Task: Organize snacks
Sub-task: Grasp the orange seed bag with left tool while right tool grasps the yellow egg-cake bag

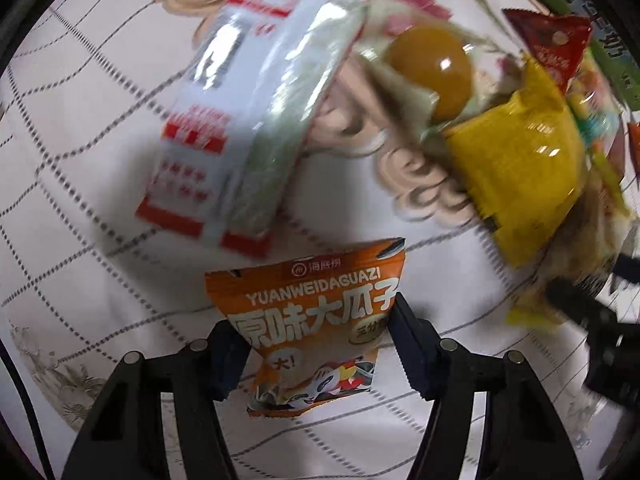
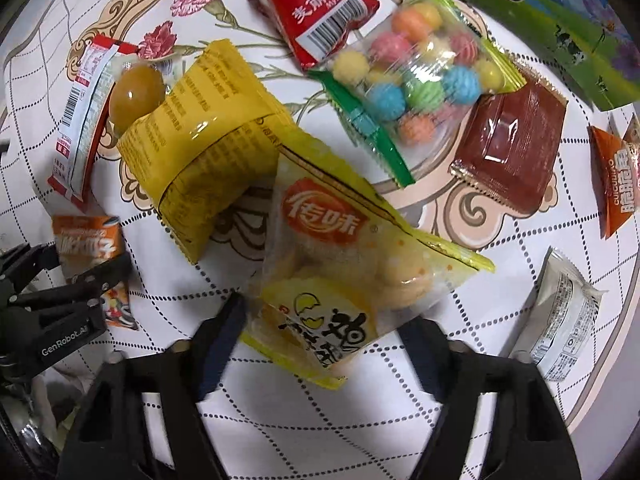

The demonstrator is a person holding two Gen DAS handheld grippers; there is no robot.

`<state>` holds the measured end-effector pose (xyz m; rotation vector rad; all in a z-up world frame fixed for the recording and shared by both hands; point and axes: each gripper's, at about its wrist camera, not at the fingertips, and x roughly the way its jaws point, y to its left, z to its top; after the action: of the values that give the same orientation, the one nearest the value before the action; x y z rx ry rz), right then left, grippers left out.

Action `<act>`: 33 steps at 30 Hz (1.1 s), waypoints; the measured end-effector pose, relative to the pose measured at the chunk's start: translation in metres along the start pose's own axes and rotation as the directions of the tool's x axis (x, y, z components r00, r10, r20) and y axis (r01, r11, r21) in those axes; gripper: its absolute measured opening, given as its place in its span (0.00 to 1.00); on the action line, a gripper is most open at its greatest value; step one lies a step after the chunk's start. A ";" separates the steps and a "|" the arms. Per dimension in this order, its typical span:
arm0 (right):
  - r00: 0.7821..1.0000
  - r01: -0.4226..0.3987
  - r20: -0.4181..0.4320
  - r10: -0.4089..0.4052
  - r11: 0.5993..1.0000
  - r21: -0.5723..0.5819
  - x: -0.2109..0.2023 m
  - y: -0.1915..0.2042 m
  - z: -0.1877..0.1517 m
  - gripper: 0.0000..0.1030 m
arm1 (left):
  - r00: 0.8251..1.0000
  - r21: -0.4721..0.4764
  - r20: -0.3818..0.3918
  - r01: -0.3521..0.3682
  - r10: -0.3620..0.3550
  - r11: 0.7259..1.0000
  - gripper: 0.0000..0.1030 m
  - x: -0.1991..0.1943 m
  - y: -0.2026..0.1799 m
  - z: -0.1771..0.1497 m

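Note:
In the left wrist view my left gripper (image 1: 314, 330) is shut on an orange sunflower-seed packet (image 1: 316, 320), held between both fingers above the tablecloth. It also shows at the left of the right wrist view (image 2: 90, 248). My right gripper (image 2: 332, 320) has its fingers on both sides of a pale yellow egg-snack bag (image 2: 340, 272); whether the pads press on it is unclear. A yellow packet (image 2: 200, 152) lies beside that bag. A white-and-red packet (image 1: 240, 120) and a clear pack with an amber ball (image 1: 432, 64) lie beyond the left gripper.
A red triangular packet (image 2: 316, 12), a bag of coloured balls (image 2: 416, 80), a brown square packet (image 2: 508, 144), an orange packet (image 2: 616, 184) and a white packet (image 2: 560, 316) lie on the patterned tablecloth (image 2: 280, 420). A green milk carton (image 2: 560, 20) lies at the far edge.

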<state>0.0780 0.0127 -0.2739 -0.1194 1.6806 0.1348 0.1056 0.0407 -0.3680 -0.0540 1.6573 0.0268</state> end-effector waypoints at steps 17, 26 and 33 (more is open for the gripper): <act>0.998 -0.002 -0.056 0.005 0.999 0.045 0.000 -0.037 -0.007 0.59 | 0.999 -0.042 -0.028 0.028 -0.029 0.999 0.74 0.018 0.013 -0.026; 0.997 -0.065 -0.037 0.072 0.985 0.158 0.019 -0.069 -0.020 0.72 | 0.997 0.057 0.063 -0.047 0.043 0.997 0.50 -0.005 -0.014 -0.036; 0.996 -0.093 0.023 0.090 0.976 0.195 -0.001 -0.085 -0.034 0.52 | 0.997 0.060 0.083 -0.006 0.001 0.998 0.47 -0.033 -0.014 -0.048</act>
<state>0.0580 -0.0770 -0.2707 0.1068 1.6759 0.0383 0.0612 0.0254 -0.3304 -0.0038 1.5738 -0.0177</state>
